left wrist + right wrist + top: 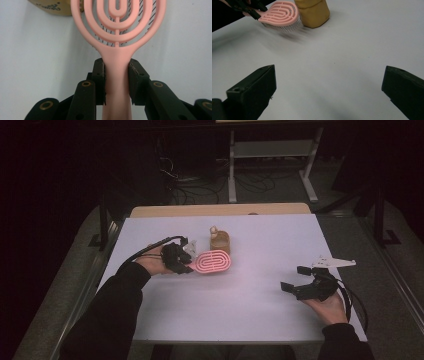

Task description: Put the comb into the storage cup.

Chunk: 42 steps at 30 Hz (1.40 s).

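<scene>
A pink hairbrush (pixel 214 261) with a looped open head hangs a little above the white table, bristles down. My left gripper (pixel 184 264) is shut on its handle (pixel 117 75); both black pads press the handle's sides. In the right gripper view the hairbrush (pixel 280 14) floats clear of the tabletop beside a tan container (pixel 313 11). That tan container (pixel 219 240) stands just behind the brush head. My right gripper (pixel 292 279) rests low at the table's right side, jaws wide apart with bare tabletop between its fingers (pixel 254 87).
The white table (pixel 250 305) ends in a wooden strip (pixel 220 210) at the far edge. Behind it stand a metal frame (pixel 272 155) and loose cables on the floor. A dark rail (pixel 102 220) runs along the left.
</scene>
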Tool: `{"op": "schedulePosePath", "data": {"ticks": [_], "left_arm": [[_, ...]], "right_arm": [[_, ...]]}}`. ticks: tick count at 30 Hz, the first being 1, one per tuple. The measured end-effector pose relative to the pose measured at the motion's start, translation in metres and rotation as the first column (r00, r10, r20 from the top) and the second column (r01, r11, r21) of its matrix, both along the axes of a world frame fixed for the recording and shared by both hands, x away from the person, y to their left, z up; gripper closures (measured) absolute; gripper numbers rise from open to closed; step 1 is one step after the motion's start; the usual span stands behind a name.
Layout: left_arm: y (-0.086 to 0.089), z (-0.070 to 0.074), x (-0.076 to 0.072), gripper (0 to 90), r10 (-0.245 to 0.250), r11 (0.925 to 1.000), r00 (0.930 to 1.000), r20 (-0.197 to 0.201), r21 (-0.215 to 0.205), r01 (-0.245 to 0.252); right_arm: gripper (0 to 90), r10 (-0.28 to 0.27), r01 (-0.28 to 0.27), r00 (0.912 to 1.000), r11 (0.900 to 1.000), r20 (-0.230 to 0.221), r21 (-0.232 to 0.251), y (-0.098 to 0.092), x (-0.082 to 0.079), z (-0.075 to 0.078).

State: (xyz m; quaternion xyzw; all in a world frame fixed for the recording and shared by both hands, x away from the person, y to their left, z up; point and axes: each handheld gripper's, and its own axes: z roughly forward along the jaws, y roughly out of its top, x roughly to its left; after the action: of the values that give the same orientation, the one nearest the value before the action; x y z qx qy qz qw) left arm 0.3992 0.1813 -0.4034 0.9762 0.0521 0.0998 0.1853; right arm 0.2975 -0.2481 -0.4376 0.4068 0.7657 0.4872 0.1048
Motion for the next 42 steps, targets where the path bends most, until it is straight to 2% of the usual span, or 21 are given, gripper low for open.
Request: {"op": "schedulePosePath", "data": {"ticks": [12,16,24,28,33,37,42], "left_arm": [[0.011,0.017,-0.008,70.0,0.007,0.9989,0.9998,0.016,-0.047,-0.007],[0.012,0.023,-0.011,70.0,0.014,0.9971,0.9997,0.018,-0.075,-0.013],[0.017,0.036,-0.015,69.9,0.02,0.996,0.9997,0.018,-0.087,-0.018],[0.018,0.041,-0.018,70.0,0.019,0.9948,0.9994,0.03,-0.101,-0.016],[0.018,0.047,-0.021,70.0,0.019,0.9926,0.9991,0.039,-0.121,-0.015],[0.017,0.053,-0.026,70.0,0.006,0.9944,0.9987,0.051,-0.106,-0.001],[0.017,0.062,-0.031,69.9,0.005,0.9922,0.9972,0.075,-0.125,0.004]], "right_arm": [[0.0,-0.002,0.002,1.0,1.0,-0.006,0.0,0.0,0.0,0.0],[0.0,-0.001,0.001,1.0,1.0,-0.008,-0.002,0.0,0.0,-0.001],[0.0,-0.003,0.003,0.9999,1.0,-0.01,0.004,0.0,0.0,-0.001],[0.0,-0.012,0.012,0.9999,1.0,-0.008,0.018,-0.002,-0.001,0.0],[0.0,-0.003,0.003,0.9999,1.0,-0.011,0.008,0.0,-0.001,0.001],[0.0,0.006,-0.006,1.0,1.0,-0.005,0.003,0.002,-0.003,0.005],[0.0,0.017,-0.017,0.9998,1.0,-0.005,-0.001,0.006,-0.004,0.01]]}}
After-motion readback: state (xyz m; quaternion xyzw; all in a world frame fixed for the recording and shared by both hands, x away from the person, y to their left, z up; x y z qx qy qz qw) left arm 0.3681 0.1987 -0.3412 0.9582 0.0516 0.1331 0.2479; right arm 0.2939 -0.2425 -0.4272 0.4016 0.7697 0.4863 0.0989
